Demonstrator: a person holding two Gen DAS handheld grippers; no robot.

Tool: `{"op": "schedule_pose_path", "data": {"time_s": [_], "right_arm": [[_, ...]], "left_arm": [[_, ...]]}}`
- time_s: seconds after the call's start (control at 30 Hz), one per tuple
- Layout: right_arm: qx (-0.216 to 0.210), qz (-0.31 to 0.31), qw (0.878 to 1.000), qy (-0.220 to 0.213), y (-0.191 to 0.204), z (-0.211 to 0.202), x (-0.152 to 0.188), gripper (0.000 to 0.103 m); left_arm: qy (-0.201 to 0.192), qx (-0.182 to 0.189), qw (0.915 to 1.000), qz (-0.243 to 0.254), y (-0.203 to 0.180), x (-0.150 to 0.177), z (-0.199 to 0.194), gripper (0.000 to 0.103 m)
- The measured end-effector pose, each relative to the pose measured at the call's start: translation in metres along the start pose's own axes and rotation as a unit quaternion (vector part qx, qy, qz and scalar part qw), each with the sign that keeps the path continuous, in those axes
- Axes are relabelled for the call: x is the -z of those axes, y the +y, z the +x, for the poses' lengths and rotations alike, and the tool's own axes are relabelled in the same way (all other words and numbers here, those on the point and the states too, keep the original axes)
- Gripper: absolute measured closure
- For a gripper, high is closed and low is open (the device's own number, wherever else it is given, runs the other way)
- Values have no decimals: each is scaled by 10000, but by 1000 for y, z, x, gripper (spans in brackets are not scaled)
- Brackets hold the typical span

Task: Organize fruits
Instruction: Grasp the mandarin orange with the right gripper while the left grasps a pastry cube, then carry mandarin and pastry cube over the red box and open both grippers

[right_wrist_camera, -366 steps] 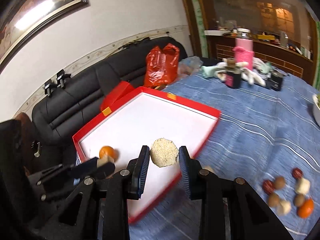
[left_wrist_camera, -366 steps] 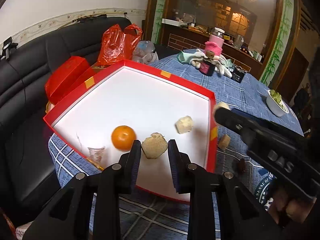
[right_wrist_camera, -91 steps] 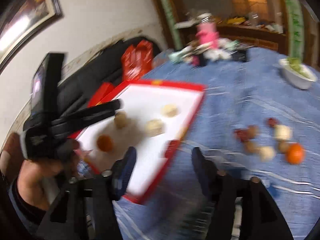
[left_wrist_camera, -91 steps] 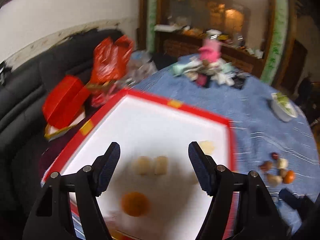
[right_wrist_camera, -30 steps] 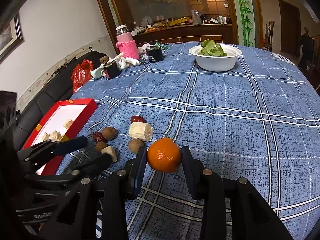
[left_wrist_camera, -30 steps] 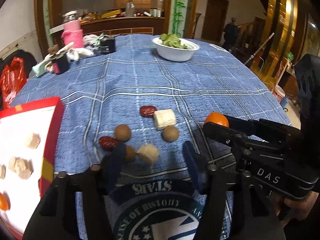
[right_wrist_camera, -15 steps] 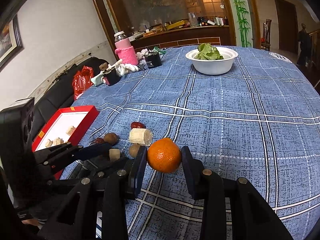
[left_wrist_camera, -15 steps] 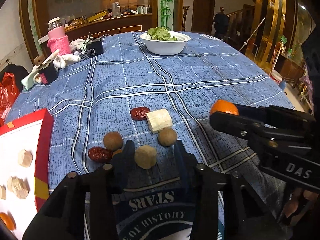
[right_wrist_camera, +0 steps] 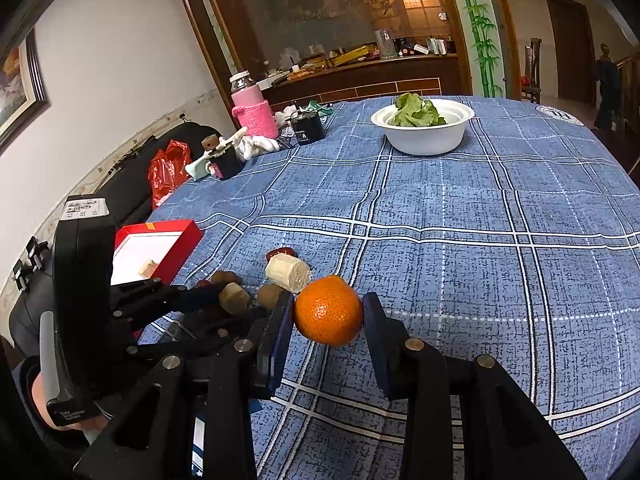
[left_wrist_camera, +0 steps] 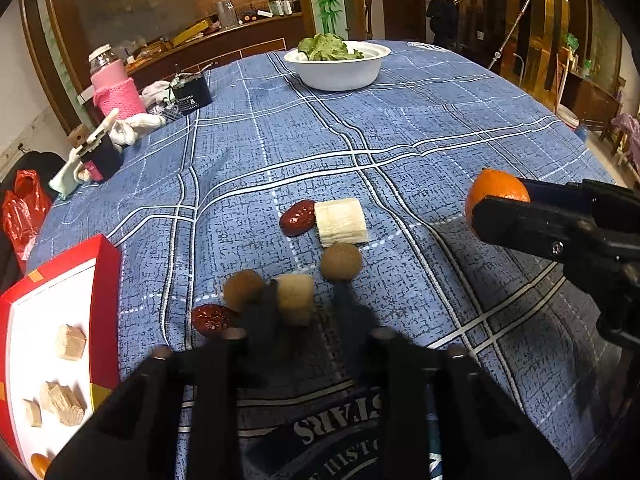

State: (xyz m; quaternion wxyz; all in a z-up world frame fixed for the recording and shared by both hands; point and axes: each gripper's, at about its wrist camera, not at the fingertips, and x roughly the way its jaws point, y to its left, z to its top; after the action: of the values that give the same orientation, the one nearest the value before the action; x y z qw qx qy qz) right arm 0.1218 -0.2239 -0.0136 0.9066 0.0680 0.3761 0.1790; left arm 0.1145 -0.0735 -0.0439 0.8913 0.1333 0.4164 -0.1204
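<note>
Orange (right_wrist_camera: 329,315) clamped in right tool (right_wrist_camera: 326,322) — held above tablecloth (right_wrist_camera: 480,240).

The blue tablecloth (left_wrist_camera: 400,152) bears an emblem (left_wrist_camera: 340,440) reading "STARS" and "HISTO".

You face a tabletop (right_wrist_camera: 500,208) under a blue plaid cloth, with a white wall (right_wrist_camera: 120,80) on your left carrying a framed picture (right_wrist_camera: 20,80). A black sofa (right_wrist_camera: 132,192) sits below it. Far ahead, a dark wooden counter (right_wrist_camera: 360,76) runs beneath a large glass panel (right_wrist_camera: 320,12) lit by warm lamps. A bamboo-painted pillar (right_wrist_camera: 478,28) and a dark door (right_wrist_camera: 568,44) stand right.
</note>
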Motion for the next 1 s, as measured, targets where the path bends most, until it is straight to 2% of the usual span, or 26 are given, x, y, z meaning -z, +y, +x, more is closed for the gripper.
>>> {"op": "schedule_pose_path", "data": {"time_s": [0.13, 0.23, 0.6, 0.77, 1.0], "right_arm": [[-7, 4, 10000, 5, -1, 0, 0, 67], [0, -25, 10000, 13, 0, 1, 0, 67], [149, -95, 9998, 70, 2, 5, 3, 67], [241, -107, 9997, 16, 10, -8, 8, 67], [420, -89, 9990, 91, 18, -21, 32, 67]], "left_arm": [[-37, 84, 9997, -208, 5, 0, -3, 91], [-101, 152, 9997, -184, 0, 3, -10, 91], [-509, 386, 9964, -554, -12, 24, -55, 91], [-577, 258, 9949, -783, -5, 32, -66, 91], [-452, 35, 9918, -1197, 9, 38, -66, 91]]}}
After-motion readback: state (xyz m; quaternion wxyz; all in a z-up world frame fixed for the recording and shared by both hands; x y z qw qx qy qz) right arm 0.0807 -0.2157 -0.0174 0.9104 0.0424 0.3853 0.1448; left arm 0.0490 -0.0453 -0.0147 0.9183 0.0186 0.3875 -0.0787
